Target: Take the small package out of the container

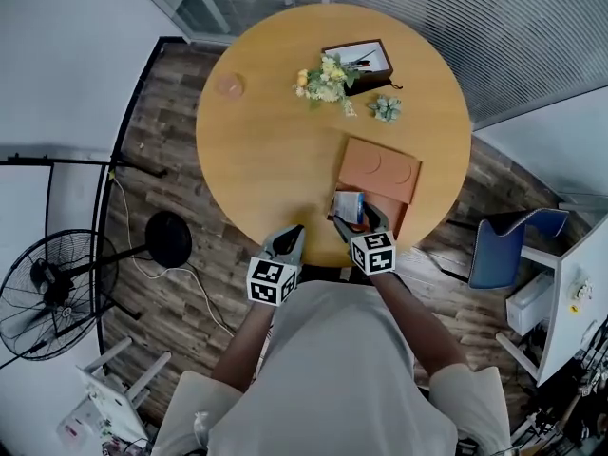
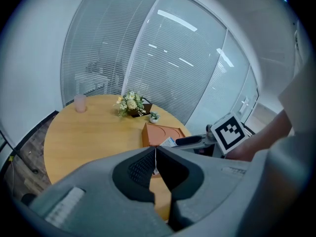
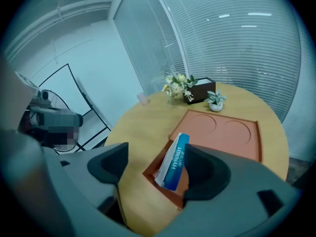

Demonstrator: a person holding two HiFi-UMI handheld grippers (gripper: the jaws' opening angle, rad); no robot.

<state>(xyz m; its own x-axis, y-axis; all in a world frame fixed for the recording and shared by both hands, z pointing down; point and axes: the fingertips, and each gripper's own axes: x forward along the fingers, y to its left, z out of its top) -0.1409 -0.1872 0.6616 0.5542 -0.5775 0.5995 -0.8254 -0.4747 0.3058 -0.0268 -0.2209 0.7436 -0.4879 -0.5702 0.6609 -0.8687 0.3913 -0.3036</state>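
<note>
Package: small blue-and-white flat package (image 3: 174, 163) is standing on edge in the near compartment of the terracotta rectangular tray (image 3: 232, 132), lower centre.
Right gripper (image 3: 157, 157): jaws are standing spread around the package, not pinching it.
Left gripper (image 2: 155, 152): jaws are pressing together, empty.

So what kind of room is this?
Probably an office meeting room: it has glass walls with blinds, a round wooden table with flowers on it, and a blue chair.

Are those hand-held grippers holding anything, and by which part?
Nothing is held: the right hand-held gripper stands open around the small package; the left hand-held gripper is shut, empty.
</note>
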